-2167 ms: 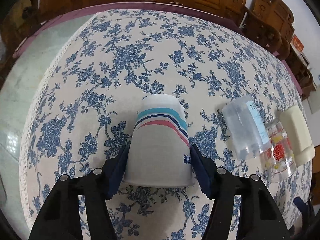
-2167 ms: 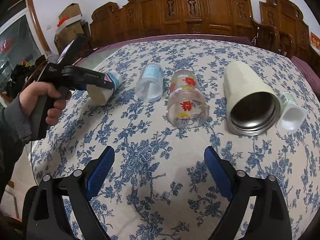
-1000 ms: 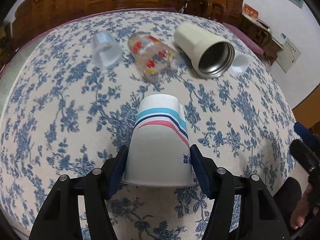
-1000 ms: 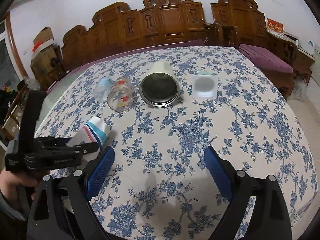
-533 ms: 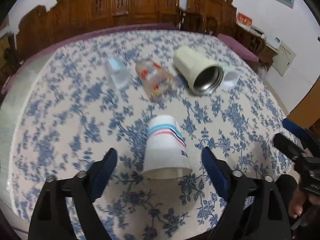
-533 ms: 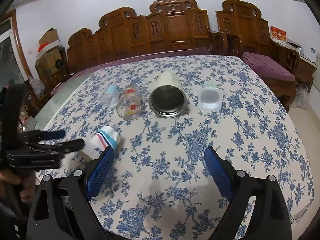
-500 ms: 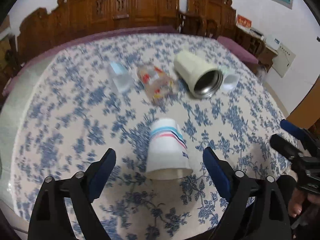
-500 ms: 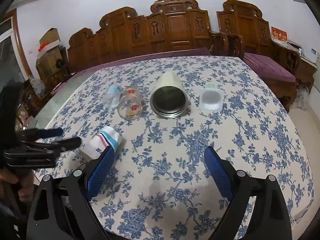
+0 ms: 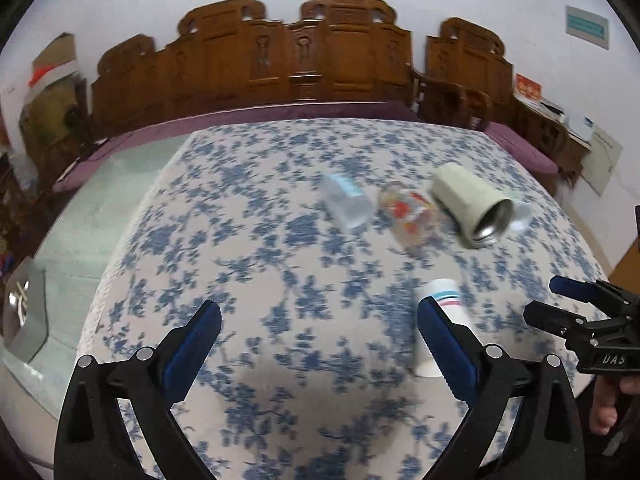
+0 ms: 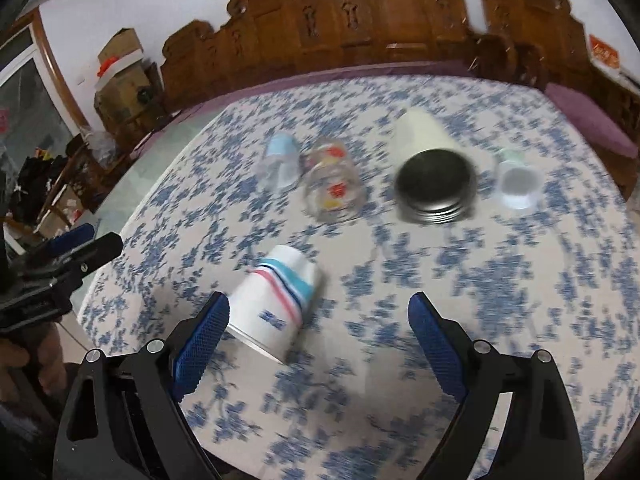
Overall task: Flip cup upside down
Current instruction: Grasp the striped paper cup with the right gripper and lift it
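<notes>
A white paper cup (image 10: 276, 300) with blue, navy and pink stripes stands upside down, rim on the floral tablecloth (image 10: 500, 280). In the left wrist view the paper cup (image 9: 442, 320) shows partly behind the right finger. My left gripper (image 9: 318, 334) is open and empty, drawn back to the cup's left. My right gripper (image 10: 318, 330) is open and empty, with the cup just ahead of its left finger (image 10: 200, 336). Each gripper also shows at the edge of the other's view.
Lying on their sides farther back are a clear plastic cup (image 10: 280, 162), a printed glass (image 10: 332, 184), a cream steel tumbler (image 10: 432, 168) and a small white cup (image 10: 516, 184). Carved wooden chairs (image 10: 380, 20) line the far side. The table's front edge is near.
My left gripper set the cup down upside down, opened, let go and drew back and left. My right gripper has shifted towards the cup. Both views are blurred by motion.
</notes>
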{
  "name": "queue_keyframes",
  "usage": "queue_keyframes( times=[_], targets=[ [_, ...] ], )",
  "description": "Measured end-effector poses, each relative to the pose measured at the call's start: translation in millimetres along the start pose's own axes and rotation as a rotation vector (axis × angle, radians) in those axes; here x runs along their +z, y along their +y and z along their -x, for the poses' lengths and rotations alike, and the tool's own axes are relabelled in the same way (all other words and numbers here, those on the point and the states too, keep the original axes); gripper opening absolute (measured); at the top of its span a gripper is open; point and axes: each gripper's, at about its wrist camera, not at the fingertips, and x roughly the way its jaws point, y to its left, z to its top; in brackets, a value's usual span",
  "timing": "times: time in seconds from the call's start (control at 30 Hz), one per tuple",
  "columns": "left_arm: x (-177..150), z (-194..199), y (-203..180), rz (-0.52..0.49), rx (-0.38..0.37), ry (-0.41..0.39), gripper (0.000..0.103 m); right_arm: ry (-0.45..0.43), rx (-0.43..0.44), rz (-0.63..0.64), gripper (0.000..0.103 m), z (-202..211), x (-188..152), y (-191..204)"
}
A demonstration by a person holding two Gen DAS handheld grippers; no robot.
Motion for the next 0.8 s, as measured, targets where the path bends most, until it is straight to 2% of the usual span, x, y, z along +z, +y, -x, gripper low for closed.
queue_keyframes(
  times=[0.23, 0.53, 0.63, 0.8],
  targets=[
    [-10, -12, 31, 0.037, 0.045, -0.001, 0.094, 0.198, 0.031, -0.062, 0.089, -59, 26, 19],
    [-19, -28, 42, 0.058, 0.031, 0.042, 0.094, 0.445, 0.044, -0.163, 0.089, -113, 40, 16],
    [-22, -34, 39, 0.046, 0.033, 0.064, 0.094, 0.49, 0.07, -0.19, 0.088, -119, 39, 15],
    [-24, -38, 36, 0.033, 0.026, 0.078, 0.094, 0.511, 0.079, -0.21, 0.082, -121, 38, 13]
  ],
)
